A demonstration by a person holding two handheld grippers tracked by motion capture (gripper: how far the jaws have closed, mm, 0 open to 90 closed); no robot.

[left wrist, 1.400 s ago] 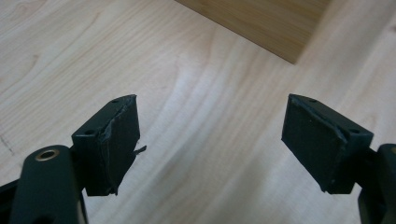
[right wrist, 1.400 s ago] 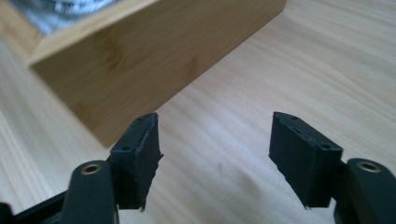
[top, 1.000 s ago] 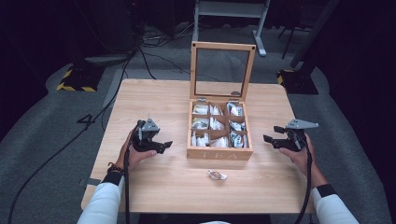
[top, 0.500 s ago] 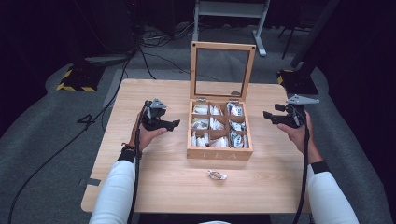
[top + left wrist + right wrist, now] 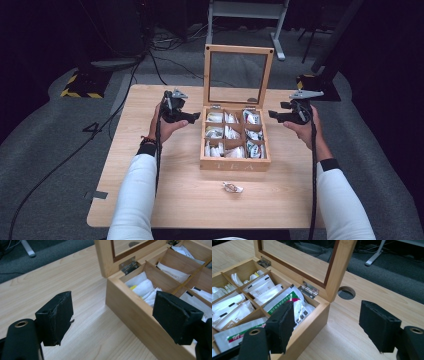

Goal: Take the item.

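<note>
Two hand-held grippers, left (image 5: 196,117) and right (image 5: 272,114), hover spread and empty beside the wooden tea box (image 5: 234,163) mid-desk, whose stiff, probably light glazed lid (image 5: 238,76) looks best taken by its wooden frame.

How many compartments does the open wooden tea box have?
6, in two columns of three inside the tea box: left column back, middle, front; right column back, middle, front. All hold packets.

A light wooden table (image 5: 150,200) stands on grey carpet (image 5: 45,165), with dark surroundings and cables (image 5: 165,42) behind.
</note>
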